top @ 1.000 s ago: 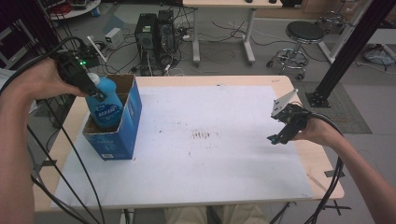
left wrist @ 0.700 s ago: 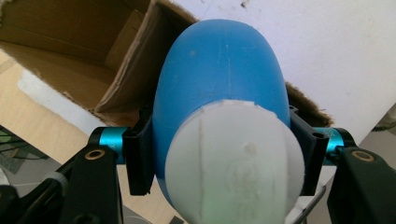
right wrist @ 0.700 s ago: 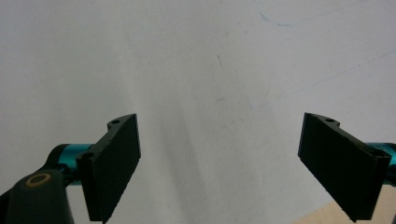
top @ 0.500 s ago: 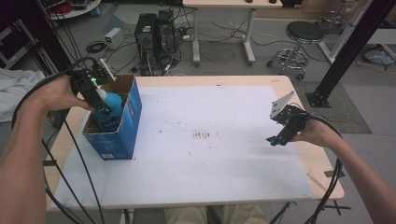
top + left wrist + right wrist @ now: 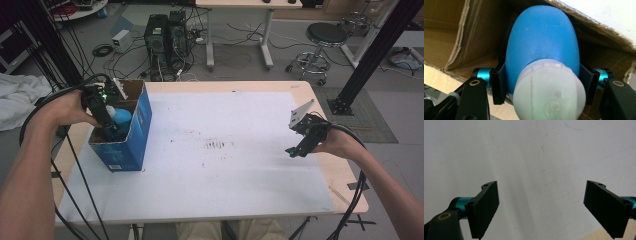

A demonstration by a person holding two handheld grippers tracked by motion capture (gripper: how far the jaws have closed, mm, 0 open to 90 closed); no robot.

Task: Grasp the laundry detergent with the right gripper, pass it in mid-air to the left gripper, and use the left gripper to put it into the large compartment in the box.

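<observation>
Counter (image 5: 310, 200) is covered by a white sheet (image 5: 225, 165), bare apart from faint marks at its middle. Blue cardboard box (image 5: 131, 135) is stood open at the counter's left edge. Blue bottle (image 5: 544, 37) with white cap (image 5: 549, 95) has been lowered over the last second: earlier it was held above the rim, now it is sunk inside the box and clamped between the jaws of the left gripper (image 5: 102, 117). Placement is judged nearly done; release is likely the remaining step. Right gripper (image 5: 303, 142) has stayed parked near the right edge, jaws wide apart and empty, just above the sheet. Box floor and the bottle's base are hidden, so contact with the bottom cannot be told. Bottle label is not readable.
</observation>
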